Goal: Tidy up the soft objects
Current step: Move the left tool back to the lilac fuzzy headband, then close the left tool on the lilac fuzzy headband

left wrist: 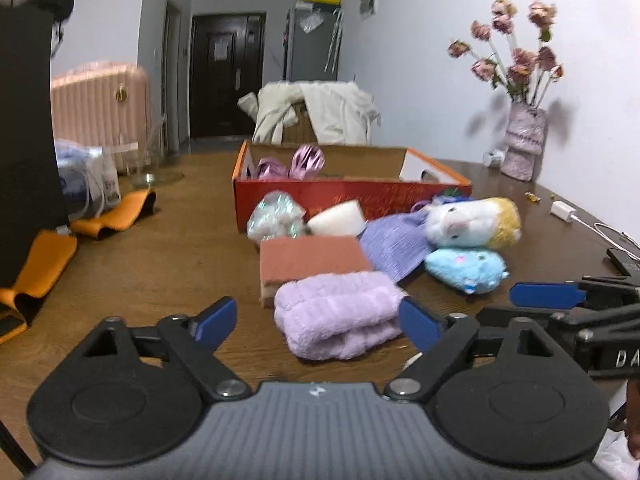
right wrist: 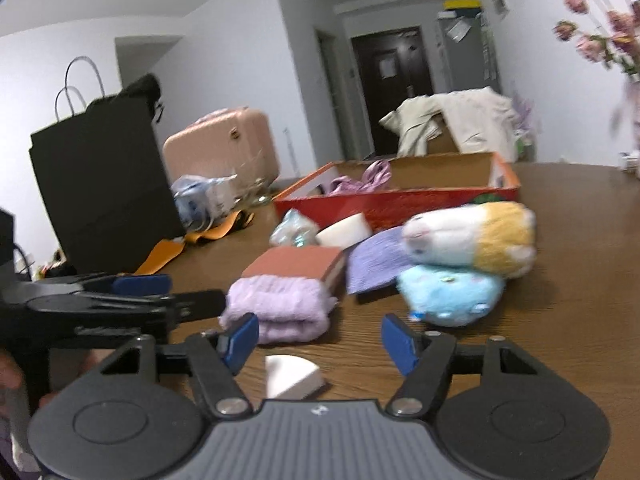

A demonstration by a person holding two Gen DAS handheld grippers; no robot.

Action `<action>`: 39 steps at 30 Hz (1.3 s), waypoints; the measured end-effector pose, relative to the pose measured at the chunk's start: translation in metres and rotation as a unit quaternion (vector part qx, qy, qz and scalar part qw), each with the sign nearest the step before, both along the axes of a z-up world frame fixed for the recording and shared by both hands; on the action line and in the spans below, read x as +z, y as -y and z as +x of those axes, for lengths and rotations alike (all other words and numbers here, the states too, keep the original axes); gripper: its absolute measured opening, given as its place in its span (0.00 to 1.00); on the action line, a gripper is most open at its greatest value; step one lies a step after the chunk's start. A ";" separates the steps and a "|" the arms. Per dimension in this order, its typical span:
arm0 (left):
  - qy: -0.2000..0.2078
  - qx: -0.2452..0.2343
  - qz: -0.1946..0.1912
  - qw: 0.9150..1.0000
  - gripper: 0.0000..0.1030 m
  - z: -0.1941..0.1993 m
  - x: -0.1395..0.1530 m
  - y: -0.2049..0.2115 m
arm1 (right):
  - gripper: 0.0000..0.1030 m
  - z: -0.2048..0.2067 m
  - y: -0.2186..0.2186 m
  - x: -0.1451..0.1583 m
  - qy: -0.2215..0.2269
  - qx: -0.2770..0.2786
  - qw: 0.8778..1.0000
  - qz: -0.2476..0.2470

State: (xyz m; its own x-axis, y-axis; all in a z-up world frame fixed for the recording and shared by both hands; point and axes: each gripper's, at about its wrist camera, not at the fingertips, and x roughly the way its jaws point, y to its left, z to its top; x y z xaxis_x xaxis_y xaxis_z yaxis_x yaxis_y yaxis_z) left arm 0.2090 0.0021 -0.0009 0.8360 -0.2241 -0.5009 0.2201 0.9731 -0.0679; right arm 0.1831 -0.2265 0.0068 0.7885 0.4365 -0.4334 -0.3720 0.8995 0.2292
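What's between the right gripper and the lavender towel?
In the right wrist view, a small white wedge sponge lies on the table between the open right gripper and the lavender towel.

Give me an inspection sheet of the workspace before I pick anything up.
Surface: brown wooden table.
Job's things: lilac towel against a brown sponge; white-yellow plush on a blue plush; purple cloth; white wedge; red box holding pink items.
Clutter: black bag, orange straps, vase.
Grippers: left gripper open around the towel; right gripper open, empty.
Cables: white charger and lead.
Surroundings: pink suitcase, dark door.
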 end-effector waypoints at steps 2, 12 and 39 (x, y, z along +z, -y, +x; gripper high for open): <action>-0.024 0.006 -0.017 1.000 0.72 0.015 -0.007 -0.007 | 0.61 0.013 -0.007 -0.005 -0.009 0.004 1.000 0.004; -0.107 -0.002 -0.125 0.986 0.59 0.072 -0.027 -0.032 | 0.47 0.093 -0.008 -0.030 -0.082 0.008 0.994 0.078; -0.057 -0.084 -0.183 0.978 0.30 0.089 0.039 -0.011 | 0.17 0.099 0.008 0.026 -0.029 0.031 0.991 0.125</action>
